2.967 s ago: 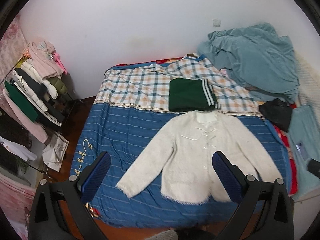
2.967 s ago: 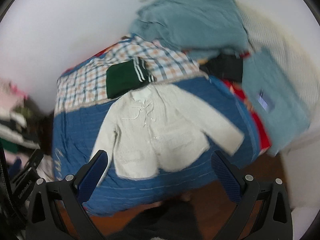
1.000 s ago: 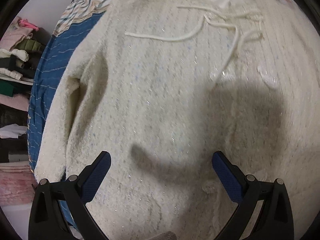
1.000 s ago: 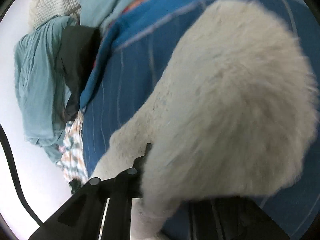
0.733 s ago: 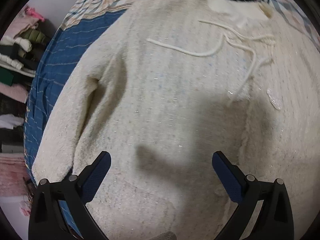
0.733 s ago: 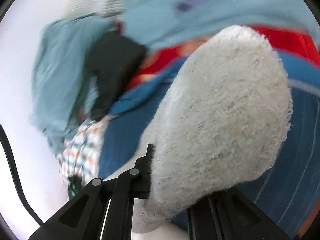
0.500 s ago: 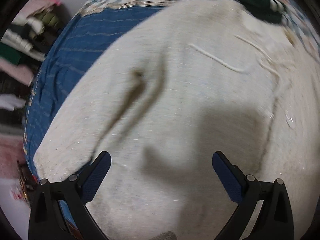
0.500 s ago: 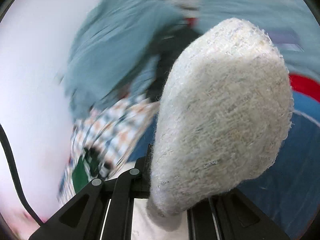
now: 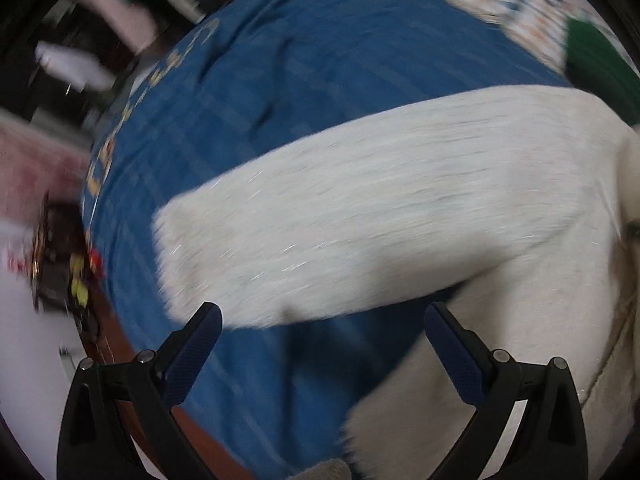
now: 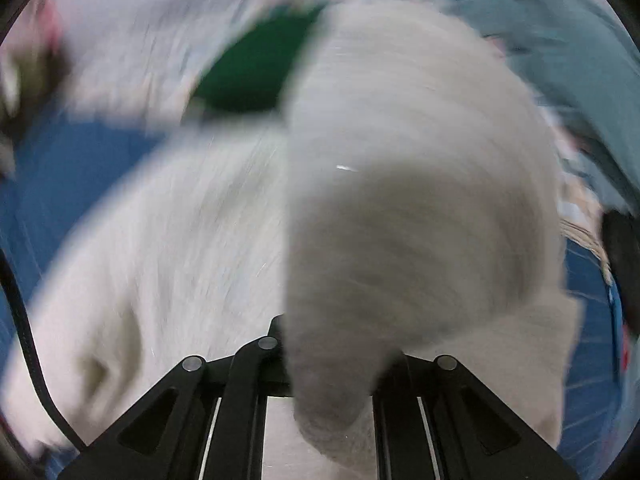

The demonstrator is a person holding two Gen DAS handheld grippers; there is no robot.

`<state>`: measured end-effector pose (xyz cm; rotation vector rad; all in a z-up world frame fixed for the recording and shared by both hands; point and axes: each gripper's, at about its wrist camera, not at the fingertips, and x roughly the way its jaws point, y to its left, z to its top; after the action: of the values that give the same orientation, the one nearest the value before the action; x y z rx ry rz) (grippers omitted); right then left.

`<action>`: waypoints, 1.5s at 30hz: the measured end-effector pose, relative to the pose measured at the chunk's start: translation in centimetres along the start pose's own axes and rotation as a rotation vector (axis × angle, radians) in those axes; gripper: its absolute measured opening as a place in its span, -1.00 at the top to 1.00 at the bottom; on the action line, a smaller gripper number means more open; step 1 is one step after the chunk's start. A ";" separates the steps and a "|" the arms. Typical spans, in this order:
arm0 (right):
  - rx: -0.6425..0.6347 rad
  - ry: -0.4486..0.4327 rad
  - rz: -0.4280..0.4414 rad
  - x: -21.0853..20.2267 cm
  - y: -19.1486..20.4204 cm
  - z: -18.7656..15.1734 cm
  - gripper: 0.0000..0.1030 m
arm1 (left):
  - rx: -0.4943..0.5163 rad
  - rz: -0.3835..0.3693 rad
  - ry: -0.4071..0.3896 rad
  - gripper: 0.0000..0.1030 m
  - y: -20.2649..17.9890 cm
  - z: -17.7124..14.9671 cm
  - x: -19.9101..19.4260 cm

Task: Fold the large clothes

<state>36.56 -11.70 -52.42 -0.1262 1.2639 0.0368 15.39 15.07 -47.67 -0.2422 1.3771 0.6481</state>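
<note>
Sweater (image 9: 400, 208) fabric, white and fuzzy, fills most of both views and lies on the bed (image 9: 280, 80), whose blue striped cover shows around it. In the left wrist view one sleeve of the sweater stretches across the blue cover, its cuff end pointing toward the edge of the bed, and the body of the sweater spreads off to the right side of the picture. The left gripper (image 9: 320, 332) hangs above the sleeve with its jaws spread wide and nothing between them; the blue pads (image 9: 196, 344) frame the lower edge of the sleeve and a patch of bare cover. Beyond the sweater, near the far end of the bed, sits a folded green garment (image 9: 596, 64) on a checked part of the bedding.

In the right wrist view the right gripper (image 10: 332, 360) has its jaws clenched on the other sleeve (image 10: 400, 200) of the sweater, which rises in a thick fold straight up from the jaws and hides the fingertips. Behind that raised sleeve the body of the sweater (image 10: 180, 240) lies flat on the bed. The green garment (image 10: 256, 72) shows just past the sweater's far edge, and a heap of teal cloth (image 10: 560, 40) lies off to the right of it. Both pictures are streaked with motion blur, so finer detail is lost.
</note>
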 end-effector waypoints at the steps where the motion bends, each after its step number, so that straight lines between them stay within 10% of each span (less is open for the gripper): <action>1: -0.027 0.062 0.016 1.6 1.4 -0.3 0.46 | -0.046 -0.014 0.029 -1.00 1.6 -0.3 0.6; 5: -0.070 0.098 0.196 0.8 5.0 -2.3 -0.34 | -0.171 -0.118 0.108 -1.00 5.2 -1.5 2.5; 12: 0.029 0.063 0.546 -6.2 3.2 -3.6 -0.37 | -0.387 -0.411 0.175 -1.00 7.0 -1.3 7.3; 17: 0.212 0.150 0.549 -3.6 -0.9 -2.1 -0.36 | -0.609 -0.468 0.160 -0.97 8.3 1.7 11.1; 21: 0.282 0.178 0.546 -1.2 -1.5 -0.6 -0.22 | -0.730 -0.395 0.100 0.03 10.7 4.7 12.1; 22: 0.290 0.180 0.541 -0.6 -1.3 -0.4 -0.22 | -0.724 -0.383 0.083 0.52 11.1 5.6 12.0; 24: 0.310 0.187 0.528 -0.4 -1.2 -0.5 -0.22 | -0.690 -0.369 0.033 0.67 11.7 8.1 11.7; 31: 0.348 0.276 0.523 3.7 3.6 -0.3 0.39 | -0.466 -0.303 -0.167 0.78 11.7 15.0 7.9; 36: 0.293 0.371 0.391 6.4 7.1 -0.1 0.40 | -0.255 -0.226 -0.300 0.79 9.4 17.6 2.7; 38: 0.243 0.359 0.314 4.5 7.5 0.3 0.29 | -0.178 -0.184 -0.356 0.79 8.3 17.4 0.7; 40: 0.190 0.311 0.179 2.4 7.5 0.1 -0.52 | -0.091 -0.140 -0.417 0.79 6.8 17.3 -1.5; 45: 0.140 0.213 -0.007 -1.5 5.6 -1.6 -0.60 | 0.063 -0.106 -0.507 0.80 2.3 16.2 -5.1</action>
<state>34.10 -6.26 -51.90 -0.0139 1.4742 -0.0730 27.27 23.96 -39.03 -0.0888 0.8893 0.5305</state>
